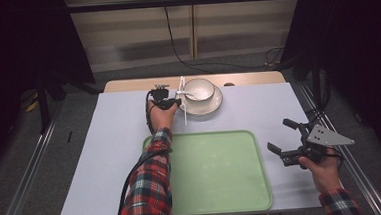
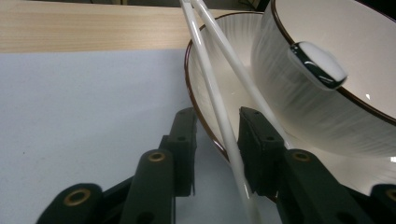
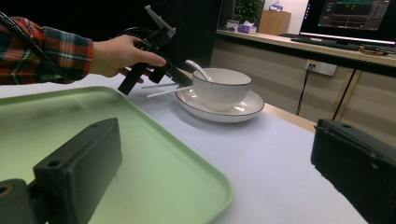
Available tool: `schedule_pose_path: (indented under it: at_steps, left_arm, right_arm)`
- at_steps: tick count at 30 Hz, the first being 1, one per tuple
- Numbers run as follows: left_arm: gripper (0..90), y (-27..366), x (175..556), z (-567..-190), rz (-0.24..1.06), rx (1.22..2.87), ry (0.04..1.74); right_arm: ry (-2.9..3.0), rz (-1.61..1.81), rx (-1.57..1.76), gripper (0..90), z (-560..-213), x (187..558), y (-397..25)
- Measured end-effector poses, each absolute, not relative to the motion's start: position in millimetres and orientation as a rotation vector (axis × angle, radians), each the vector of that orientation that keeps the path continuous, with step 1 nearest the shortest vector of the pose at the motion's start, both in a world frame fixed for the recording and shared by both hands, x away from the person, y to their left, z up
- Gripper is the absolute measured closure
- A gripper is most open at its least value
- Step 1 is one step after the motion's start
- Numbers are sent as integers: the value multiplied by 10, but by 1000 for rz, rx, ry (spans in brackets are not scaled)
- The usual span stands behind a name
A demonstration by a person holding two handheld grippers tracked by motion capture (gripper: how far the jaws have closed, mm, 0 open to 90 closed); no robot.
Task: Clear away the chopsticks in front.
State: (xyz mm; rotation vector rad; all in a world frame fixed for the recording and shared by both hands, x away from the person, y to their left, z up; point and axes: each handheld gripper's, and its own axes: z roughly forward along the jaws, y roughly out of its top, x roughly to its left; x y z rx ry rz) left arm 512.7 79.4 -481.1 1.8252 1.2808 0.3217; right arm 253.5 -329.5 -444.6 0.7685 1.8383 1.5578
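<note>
— Where was the left gripper at that point?
— Far side of the pale mat, right up against the round white plate with a brown rim. Its jaws stood apart on either side of the pair of long white chopsticks. One stick lay against the right-hand jaw pad, a gap showed at the other jaw, so the jaws were not clamped.

— And the chopsticks themselves?
— Lying across the plate's left rim, next to the white ribbed bowl with a brown rim that sat on the plate. A white spoon leaned on the bowl's edge.

— The other hand?
— The right gripper hung over the mat's right part, beside the empty light-green plastic tray, jaws spread wide, holding nothing
</note>
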Motion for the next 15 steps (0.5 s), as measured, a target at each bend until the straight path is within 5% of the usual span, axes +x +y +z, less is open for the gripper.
schedule_pose_path:
  at_steps: [15]
  left_arm:
    - [794, 809, 5095, -4763, 277, 1722, 1395]
  right_arm:
    - [1845, 1554, 766, 15, -4447, 2537, -3304]
